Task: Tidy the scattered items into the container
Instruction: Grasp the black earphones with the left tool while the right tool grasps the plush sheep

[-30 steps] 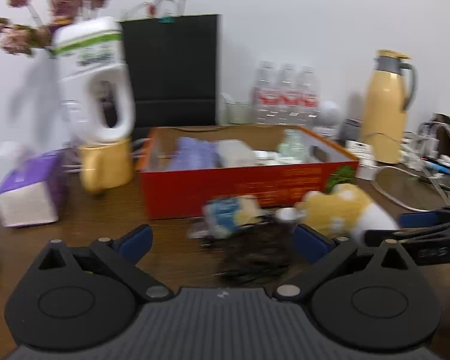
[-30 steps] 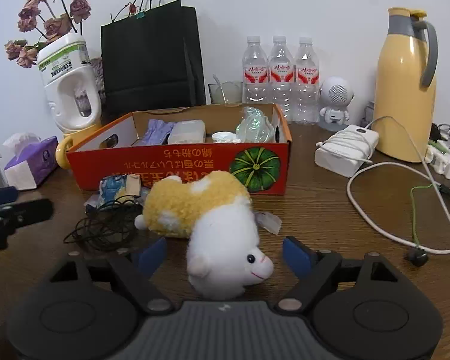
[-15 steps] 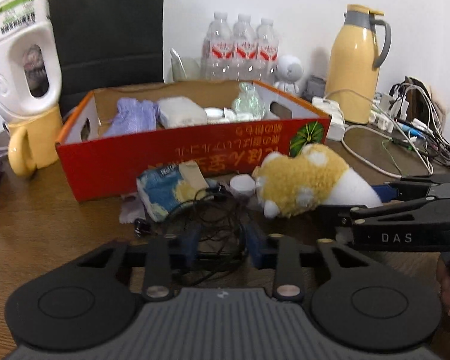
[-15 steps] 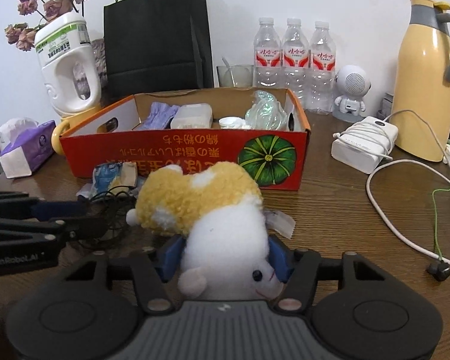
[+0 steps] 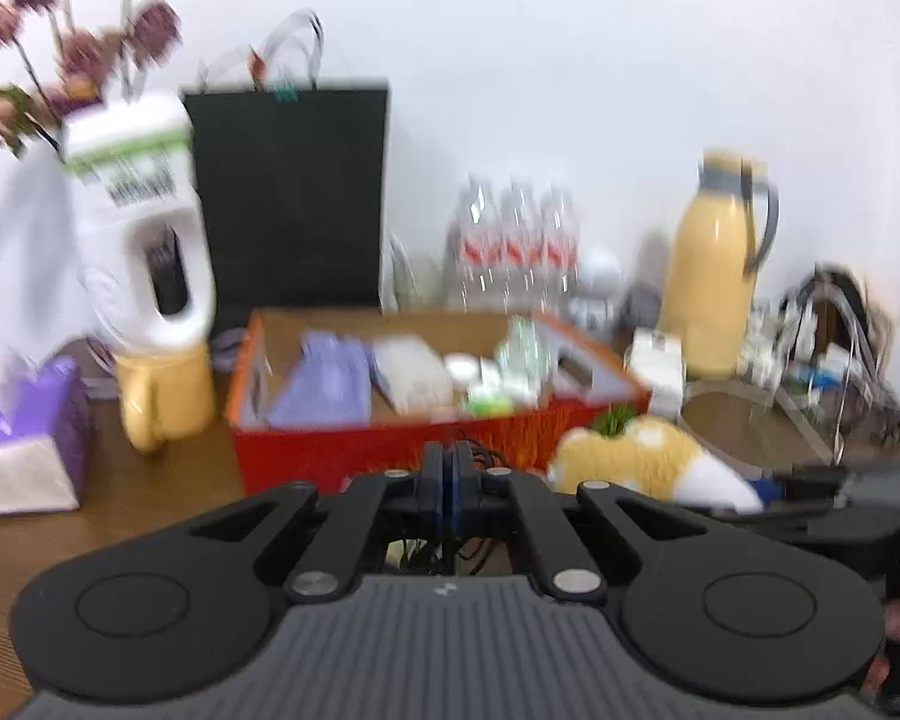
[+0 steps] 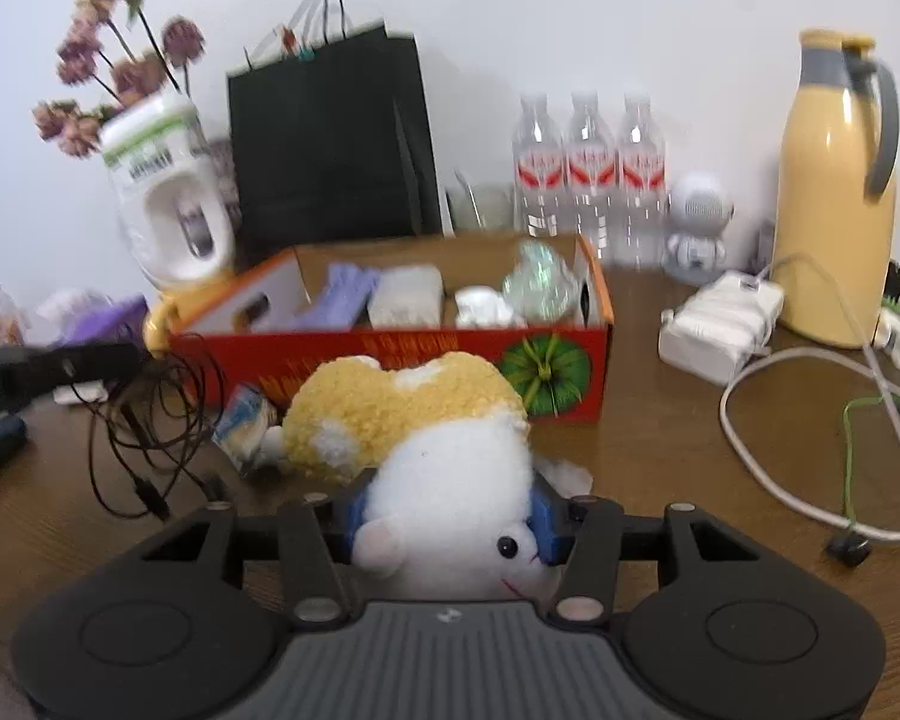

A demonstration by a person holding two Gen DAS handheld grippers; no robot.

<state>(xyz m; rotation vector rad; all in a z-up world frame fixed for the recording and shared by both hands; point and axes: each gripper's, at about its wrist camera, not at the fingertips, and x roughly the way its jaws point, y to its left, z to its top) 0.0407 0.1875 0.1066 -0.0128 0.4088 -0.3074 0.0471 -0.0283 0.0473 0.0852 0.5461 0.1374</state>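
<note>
A dark brown wooden table (image 6: pixel 660 432) stands against a plain white wall, crowded with household things.

The left tool (image 5: pixel 448 483) has its blue-padded fingers pressed fully together on the thin black tangled earphone cable (image 6: pixel 150 420), which hangs from it in loops toward the table in the right wrist view. The right tool (image 6: pixel 447 519) is closing its fingers on the white head of the yellow-and-white plush toy animal (image 6: pixel 426 438), and the blue pads press into the plush on both sides. The toy's fuzzy yellow body with white patches stretches away from the tool toward the box, and its black eye and pink stitched mouth face the camera.

Just behind both lies the shallow red cardboard box with a green pumpkin print (image 6: pixel 390 354). Inside it are a folded lilac cloth (image 6: pixel 345 294), a white wrapped pack (image 6: pixel 405 297), small white pieces (image 6: pixel 483 306) and a crumpled clear plastic wrapper (image 6: pixel 540 288) at the right end.

A small blue-and-yellow packet (image 6: pixel 243 426) lies on the table in front of the box, beside the toy. Behind the box are a black paper bag (image 6: pixel 330 138), three clear water bottles (image 6: pixel 588 168) and a yellow thermos jug (image 6: pixel 834 192).
</note>
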